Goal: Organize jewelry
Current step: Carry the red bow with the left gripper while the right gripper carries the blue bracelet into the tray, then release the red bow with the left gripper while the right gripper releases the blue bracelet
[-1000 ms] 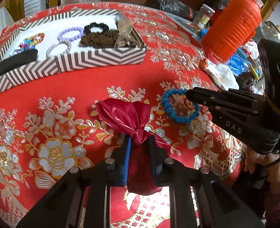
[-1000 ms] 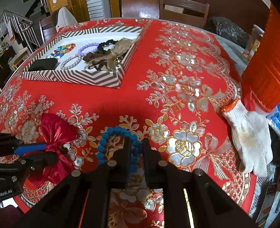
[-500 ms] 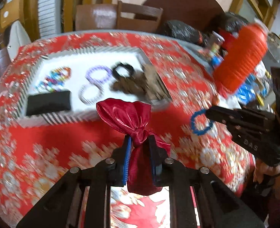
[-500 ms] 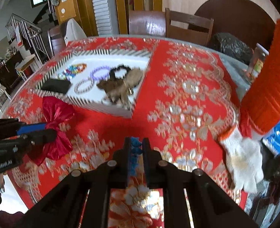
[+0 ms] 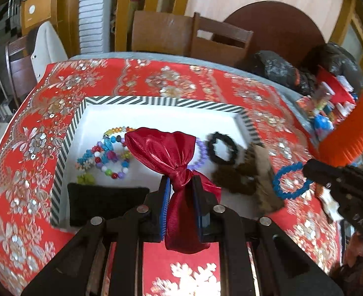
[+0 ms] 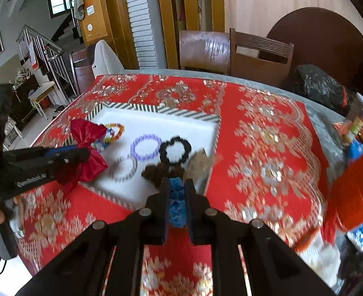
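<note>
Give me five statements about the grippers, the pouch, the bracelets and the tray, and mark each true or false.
1. The left gripper is shut on the red pouch. True.
2. The right gripper is empty. False: it is shut on the blue bracelet.
3. The purple bracelet lies in the striped tray. True.
4. The red pouch lies on the tablecloth. False: it is held up in the air.
5. The black bracelet lies outside the tray. False: it lies in it.
</note>
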Motion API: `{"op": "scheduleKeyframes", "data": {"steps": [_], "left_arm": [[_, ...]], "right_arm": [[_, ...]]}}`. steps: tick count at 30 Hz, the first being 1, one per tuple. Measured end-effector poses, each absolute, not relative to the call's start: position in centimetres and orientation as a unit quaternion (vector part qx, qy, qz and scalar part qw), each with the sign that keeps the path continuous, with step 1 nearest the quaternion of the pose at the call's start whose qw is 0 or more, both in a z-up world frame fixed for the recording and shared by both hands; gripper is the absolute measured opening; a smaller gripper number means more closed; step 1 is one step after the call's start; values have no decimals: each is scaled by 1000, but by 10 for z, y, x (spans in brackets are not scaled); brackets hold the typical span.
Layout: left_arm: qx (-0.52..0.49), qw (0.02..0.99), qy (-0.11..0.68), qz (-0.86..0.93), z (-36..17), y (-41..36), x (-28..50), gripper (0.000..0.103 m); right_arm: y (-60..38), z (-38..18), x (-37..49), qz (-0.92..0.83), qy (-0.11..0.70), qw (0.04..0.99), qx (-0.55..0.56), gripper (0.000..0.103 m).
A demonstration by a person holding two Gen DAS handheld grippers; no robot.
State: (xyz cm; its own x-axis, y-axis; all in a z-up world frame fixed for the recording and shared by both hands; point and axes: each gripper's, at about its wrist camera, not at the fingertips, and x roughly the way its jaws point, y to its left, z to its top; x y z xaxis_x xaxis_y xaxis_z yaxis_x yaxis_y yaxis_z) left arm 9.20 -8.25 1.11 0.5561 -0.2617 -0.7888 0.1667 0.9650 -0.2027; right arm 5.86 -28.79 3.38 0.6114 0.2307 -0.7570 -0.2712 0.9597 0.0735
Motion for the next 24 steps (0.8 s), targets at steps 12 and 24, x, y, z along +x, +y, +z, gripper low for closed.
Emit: {"op": "scheduleKeyframes", "data": {"steps": [12, 24], "left_arm": [[-81, 868, 484, -73, -24, -62, 140, 22], [-79, 862, 496, -61, -41, -58, 144, 22]], "right_arm": [[-259, 22, 154, 143, 419, 897, -11, 11], [-293, -53, 213, 43, 456, 888, 40, 12]]}}
